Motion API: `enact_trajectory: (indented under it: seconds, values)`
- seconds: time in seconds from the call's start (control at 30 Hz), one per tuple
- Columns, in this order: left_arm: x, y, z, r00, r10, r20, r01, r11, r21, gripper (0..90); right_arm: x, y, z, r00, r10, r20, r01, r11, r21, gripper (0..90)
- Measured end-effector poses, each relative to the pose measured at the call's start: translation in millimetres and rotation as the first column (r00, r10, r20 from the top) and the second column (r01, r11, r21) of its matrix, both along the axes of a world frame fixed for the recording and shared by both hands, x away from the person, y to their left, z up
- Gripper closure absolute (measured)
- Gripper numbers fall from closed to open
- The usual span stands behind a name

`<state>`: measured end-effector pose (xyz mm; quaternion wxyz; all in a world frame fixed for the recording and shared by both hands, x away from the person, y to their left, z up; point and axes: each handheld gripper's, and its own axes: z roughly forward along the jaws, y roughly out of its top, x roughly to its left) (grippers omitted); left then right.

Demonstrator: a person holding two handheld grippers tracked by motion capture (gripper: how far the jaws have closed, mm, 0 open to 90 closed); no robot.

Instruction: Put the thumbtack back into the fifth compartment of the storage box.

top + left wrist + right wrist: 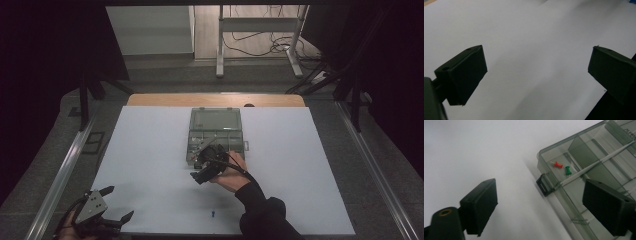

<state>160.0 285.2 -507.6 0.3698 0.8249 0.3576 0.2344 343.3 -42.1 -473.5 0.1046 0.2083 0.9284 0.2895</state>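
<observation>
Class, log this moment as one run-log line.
right tool: open, empty, at box | pins: red, green inside | left tool: open, idle

- The organiser box (584,170) looks like clear, smoke-tinted plastic, smooth and slightly glossy, with a black plastic latch (543,185).
- Red pin (558,165) and green pin (568,170): shiny plastic heads.
- White sheet (150,165) on the desk: matt, smooth.
- Desk edge (215,99) at 12 o'clock: wood-coloured.
- Gripper fingers (480,205): matt black plastic.
</observation>
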Motion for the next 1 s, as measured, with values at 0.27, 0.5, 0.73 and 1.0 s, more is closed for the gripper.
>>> enact_trajectory:
  seconds: [0.27,0.5,0.73,1.0]
  values:
    - [-0.4,-0.6,0.0,1.0,-0.007,0.002,0.007,1.0,0.006,2.4,-8.3,-5.7,-1.6,1.0,-0.003,0.0,0.003,1.0,-0.019,2.8]
    - [-0.6,-2.0,0.0,0.9999,-0.016,0.004,0.016,0.9996,0.022,2.4,-19.0,-13.8,-3.4,0.9998,-0.001,-0.018,0.001,0.999,-0.044,0.3]
    - [-0.7,-1.9,0.0,0.9998,-0.021,0.005,0.021,0.9995,0.023,2.4,-30.4,-21.3,-4.5,0.9993,-0.016,-0.034,0.014,0.997,-0.074,0.6]
    - [-0.5,-1.1,0.2,0.9998,-0.022,0.004,0.022,0.9997,0.014,2.4,-45.4,-30.0,-9.4,0.9973,-0.018,-0.071,0.011,0.994,-0.106,5.6]
